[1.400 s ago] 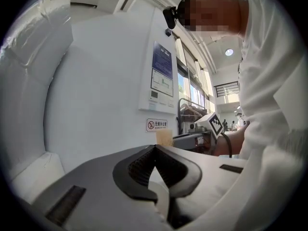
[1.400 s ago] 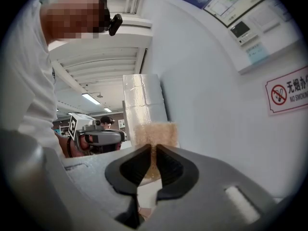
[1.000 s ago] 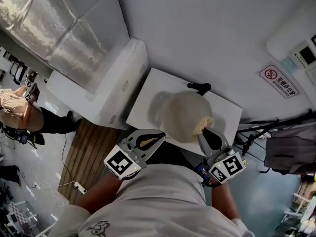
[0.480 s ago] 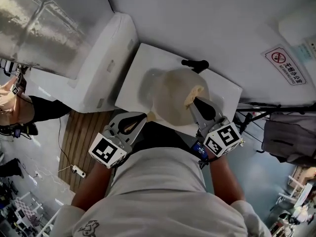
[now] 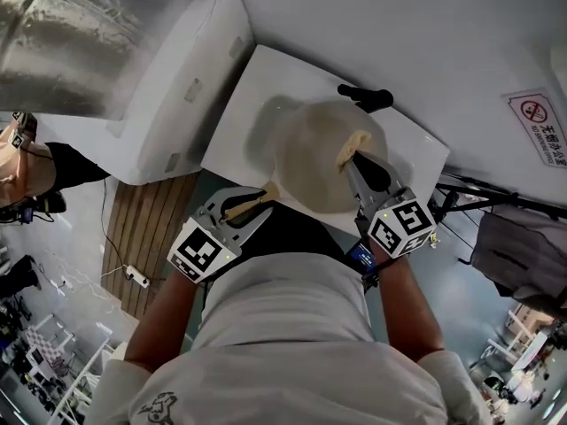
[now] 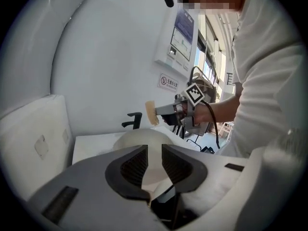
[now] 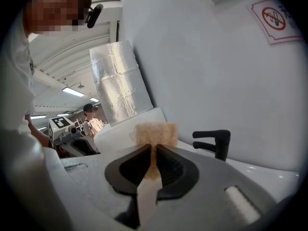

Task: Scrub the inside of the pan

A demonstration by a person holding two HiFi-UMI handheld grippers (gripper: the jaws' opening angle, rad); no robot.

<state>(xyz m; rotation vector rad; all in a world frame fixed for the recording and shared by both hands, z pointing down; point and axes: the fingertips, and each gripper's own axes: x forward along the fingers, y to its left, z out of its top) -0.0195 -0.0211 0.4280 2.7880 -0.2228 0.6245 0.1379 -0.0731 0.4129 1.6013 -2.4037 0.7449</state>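
The left gripper (image 5: 263, 199) is being held low before the torso and tilted slightly downward. Its jaws have just been opening and are being kept a little apart, with the pan handle (image 5: 251, 204) lying between them without being pressed. The right gripper (image 5: 355, 163) is being angled gently downward too, its jaws being clamped on a sponge (image 7: 155, 133) that is jutting past the tips. The left forearm (image 5: 164, 312) and right forearm (image 5: 405, 301) are being stretched forward from the body.
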